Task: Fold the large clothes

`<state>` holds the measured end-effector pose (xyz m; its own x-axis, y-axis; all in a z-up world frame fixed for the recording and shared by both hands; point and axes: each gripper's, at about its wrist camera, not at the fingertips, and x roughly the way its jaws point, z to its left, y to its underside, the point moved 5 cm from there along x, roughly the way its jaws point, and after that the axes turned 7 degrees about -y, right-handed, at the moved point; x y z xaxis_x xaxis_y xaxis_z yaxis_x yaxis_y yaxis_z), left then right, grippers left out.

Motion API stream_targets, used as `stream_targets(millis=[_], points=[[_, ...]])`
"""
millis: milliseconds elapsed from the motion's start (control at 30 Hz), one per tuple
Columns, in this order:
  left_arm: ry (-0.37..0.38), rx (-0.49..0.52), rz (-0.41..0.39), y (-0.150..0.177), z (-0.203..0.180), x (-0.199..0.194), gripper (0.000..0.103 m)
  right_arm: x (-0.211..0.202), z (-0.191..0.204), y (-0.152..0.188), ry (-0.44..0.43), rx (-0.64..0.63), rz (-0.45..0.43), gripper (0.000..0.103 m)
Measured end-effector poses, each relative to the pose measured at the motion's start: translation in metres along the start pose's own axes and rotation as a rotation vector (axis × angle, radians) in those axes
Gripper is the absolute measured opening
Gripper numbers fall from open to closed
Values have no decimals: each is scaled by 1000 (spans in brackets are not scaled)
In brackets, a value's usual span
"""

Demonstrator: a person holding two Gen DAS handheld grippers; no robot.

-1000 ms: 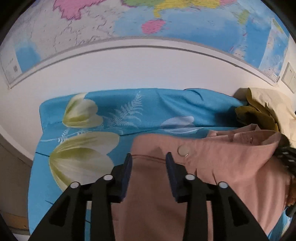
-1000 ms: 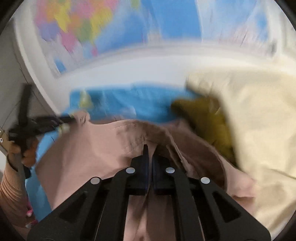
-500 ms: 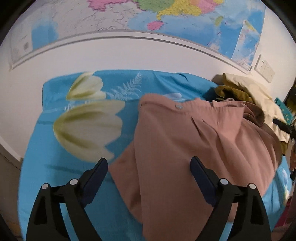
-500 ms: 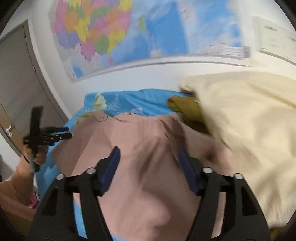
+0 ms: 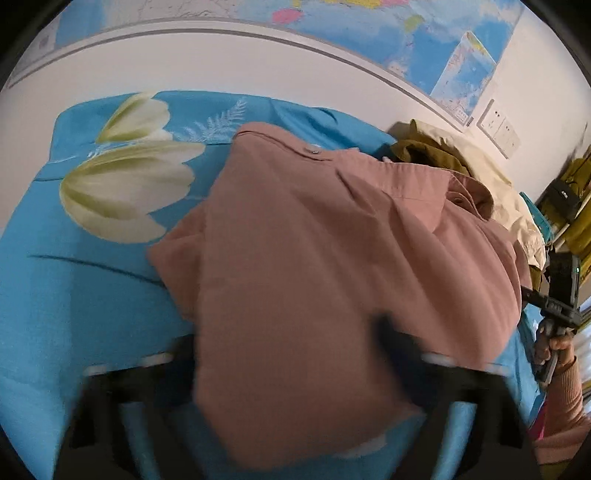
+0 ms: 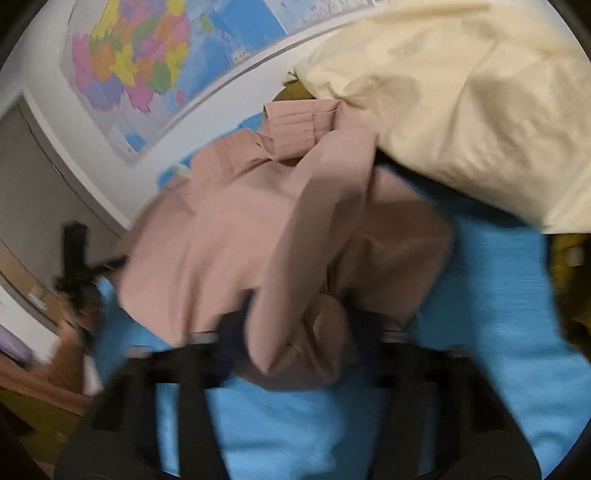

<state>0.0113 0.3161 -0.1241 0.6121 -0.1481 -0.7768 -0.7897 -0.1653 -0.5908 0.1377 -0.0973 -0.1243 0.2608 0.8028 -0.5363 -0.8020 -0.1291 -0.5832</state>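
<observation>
A dusty-pink shirt (image 5: 332, 240) lies spread on the blue flower-print bedsheet (image 5: 74, 295), collar toward the wall. My left gripper (image 5: 288, 350) straddles its near hem. The fingers are blurred and wide apart, the jaws are closing, and cloth lies between them without visible pressure. In the right wrist view the pink shirt (image 6: 229, 229) is bunched at a folded sleeve. My right gripper (image 6: 295, 317) stands around that bunch, jaws apart and closing. The right gripper (image 5: 554, 310) also shows at the bed's right edge, held by a hand. The left gripper (image 6: 74, 266) is a blur at far left.
A cream garment (image 6: 461, 103) and an olive one (image 5: 424, 155) are heaped at the bed's far right, against the shirt's collar. A wall map (image 5: 406, 29) and a socket (image 5: 498, 125) are behind. The bedsheet (image 6: 480, 314) is bare near me; a grey door (image 6: 37, 184) stands left.
Both grippers let go of the shirt's upper part and opened wide. They drew back toward the near edge and tilted down. The shirt has dropped flat, and its lower cloth now sits between each pair of fingers.
</observation>
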Motion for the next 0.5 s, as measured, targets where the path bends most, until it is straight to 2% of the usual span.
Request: stream_targets(millis=[67, 100, 200, 267, 300, 367, 433, 467, 500], points=[[46, -62, 35, -3, 0, -5, 20, -12, 12, -2, -50, 2, -14, 14], [49, -77, 40, -4, 1, -11, 15, -23, 24, -3, -91, 3, -32, 12], [133, -139, 6, -9, 12, -51, 11, -62, 59, 0, -189, -12, -83, 7], [109, -152, -26, -6, 23, -71, 12, -77, 74, 8, -159, -69, -72, 7], [94, -145, -23, -4, 26, -72, 14, -77, 71, 16, -129, -64, -46, 7], [66, -145, 42, 10, 35, -55, 20, -69, 54, 27, -107, -14, 0, 10], [6, -134, 103, 24, 41, -33, 29, -56, 26, 39, -26, 70, 48, 11], [-20, -128, 100, 26, 42, -29, 45, -55, 18, 42, 19, 85, 55, 22], [-58, -116, 72, 27, 43, -31, 51, -58, 11, 43, 62, 103, 44, 33]])
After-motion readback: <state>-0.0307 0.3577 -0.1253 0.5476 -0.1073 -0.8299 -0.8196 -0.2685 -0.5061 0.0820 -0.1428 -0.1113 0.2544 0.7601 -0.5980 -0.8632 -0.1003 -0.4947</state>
